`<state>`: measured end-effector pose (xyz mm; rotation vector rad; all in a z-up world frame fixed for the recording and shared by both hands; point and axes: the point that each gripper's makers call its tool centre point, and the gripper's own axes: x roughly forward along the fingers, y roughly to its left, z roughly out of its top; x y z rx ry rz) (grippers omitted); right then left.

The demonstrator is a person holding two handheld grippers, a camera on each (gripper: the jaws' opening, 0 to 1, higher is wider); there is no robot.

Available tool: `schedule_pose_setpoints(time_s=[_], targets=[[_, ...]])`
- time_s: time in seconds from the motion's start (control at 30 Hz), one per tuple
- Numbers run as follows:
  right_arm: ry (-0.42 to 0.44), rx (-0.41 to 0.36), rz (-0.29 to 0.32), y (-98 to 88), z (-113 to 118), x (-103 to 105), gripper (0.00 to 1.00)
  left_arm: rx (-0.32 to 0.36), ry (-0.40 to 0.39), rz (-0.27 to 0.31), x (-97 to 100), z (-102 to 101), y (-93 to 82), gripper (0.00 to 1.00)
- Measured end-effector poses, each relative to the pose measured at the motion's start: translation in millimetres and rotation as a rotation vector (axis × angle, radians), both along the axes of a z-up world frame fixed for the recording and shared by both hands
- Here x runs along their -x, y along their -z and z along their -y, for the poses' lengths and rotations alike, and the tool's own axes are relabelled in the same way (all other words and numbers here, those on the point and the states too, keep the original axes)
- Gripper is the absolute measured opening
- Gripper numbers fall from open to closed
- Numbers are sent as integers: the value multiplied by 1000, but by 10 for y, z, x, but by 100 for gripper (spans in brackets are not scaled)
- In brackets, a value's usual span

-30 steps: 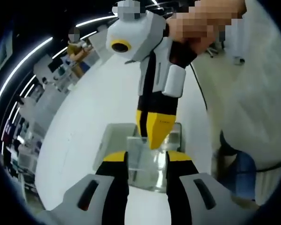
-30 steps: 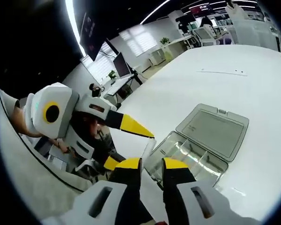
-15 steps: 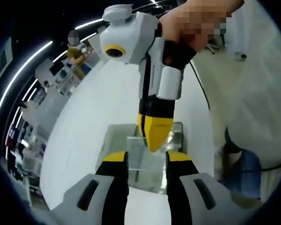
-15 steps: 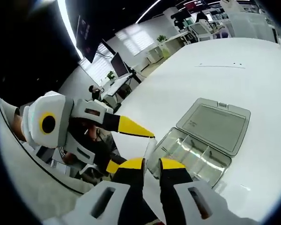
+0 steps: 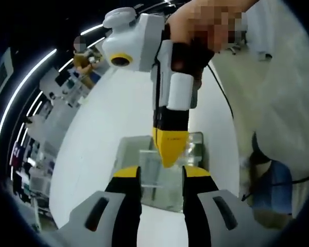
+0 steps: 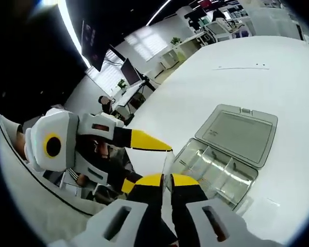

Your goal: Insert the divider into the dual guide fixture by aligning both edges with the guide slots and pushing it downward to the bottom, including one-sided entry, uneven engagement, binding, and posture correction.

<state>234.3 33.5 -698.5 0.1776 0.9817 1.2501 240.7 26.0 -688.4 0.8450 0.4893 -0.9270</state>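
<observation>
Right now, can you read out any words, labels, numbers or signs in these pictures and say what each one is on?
None can be read.
Lid of the clear box: a faint mark, too blurred to read.
Screens in the far background: too small to read.
Right claw: no lettering legible.

A broad white bench (image 6: pixel 257 72) carries the work, its top plain and glossy. A clear plastic compartment box (image 6: pixel 216 172) rests directly on it, its hinged lid (image 6: pixel 239 134) thrown open and lying flat on the bench beside the tray.
</observation>
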Motion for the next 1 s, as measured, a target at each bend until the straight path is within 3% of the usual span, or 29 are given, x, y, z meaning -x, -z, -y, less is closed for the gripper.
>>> schedule_pose_setpoints(time_s=[1.0], targets=[[17, -13, -37, 0, 24, 83, 0, -11, -4, 23, 23, 17, -26, 27]])
